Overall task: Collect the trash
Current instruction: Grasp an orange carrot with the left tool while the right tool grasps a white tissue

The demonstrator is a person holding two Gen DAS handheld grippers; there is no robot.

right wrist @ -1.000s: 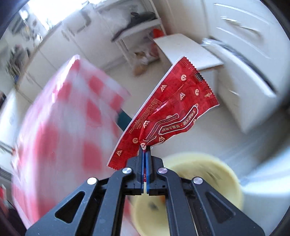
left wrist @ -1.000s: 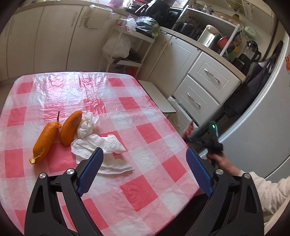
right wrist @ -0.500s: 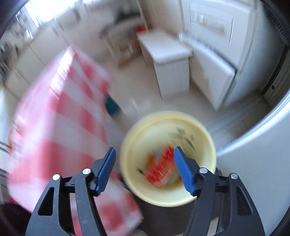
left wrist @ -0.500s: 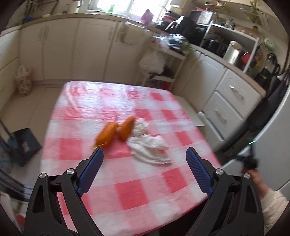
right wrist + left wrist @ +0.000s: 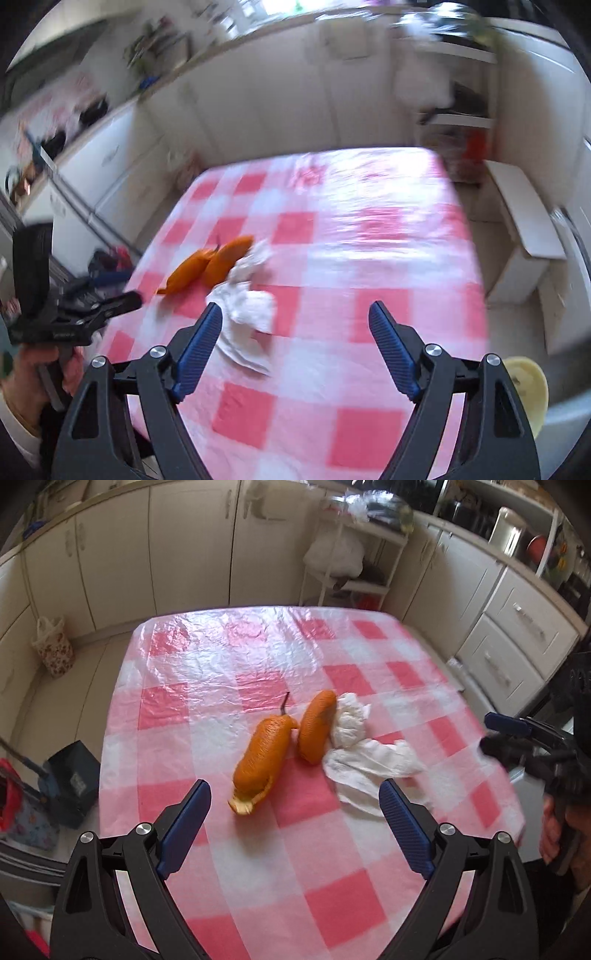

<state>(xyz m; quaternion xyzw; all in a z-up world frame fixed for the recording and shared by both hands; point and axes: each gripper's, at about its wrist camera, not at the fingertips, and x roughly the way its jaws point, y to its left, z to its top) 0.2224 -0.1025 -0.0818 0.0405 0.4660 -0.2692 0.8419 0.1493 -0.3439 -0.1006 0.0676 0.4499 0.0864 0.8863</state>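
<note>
Two orange peels [image 5: 262,757] [image 5: 317,727] lie mid-table on the red-and-white checked cloth [image 5: 258,653], touching a crumpled white tissue [image 5: 369,764]. My left gripper [image 5: 293,794] hovers open above the near side of the peels, nothing between its fingers. My right gripper [image 5: 295,310] is over the table's near edge, its jaws opening and empty; the tissue [image 5: 251,306] lies just beyond its left finger and the peels [image 5: 207,266] further left. The left wrist view shows the right gripper [image 5: 491,734] blurred at the table's right edge. The yellow bin [image 5: 528,384] peeks out at the lower right.
A dark dustpan [image 5: 70,779] and a flowered bag [image 5: 53,650] stand on the floor left of the table. A white wire rack [image 5: 351,554] and cabinets run behind it. A white stool [image 5: 524,218] and drawers [image 5: 517,642] flank the right side.
My right gripper opened and dropped the red wrapper into the yellow bin, then swung up and back over the table. My left gripper pulled back, then came closer to the peels.
</note>
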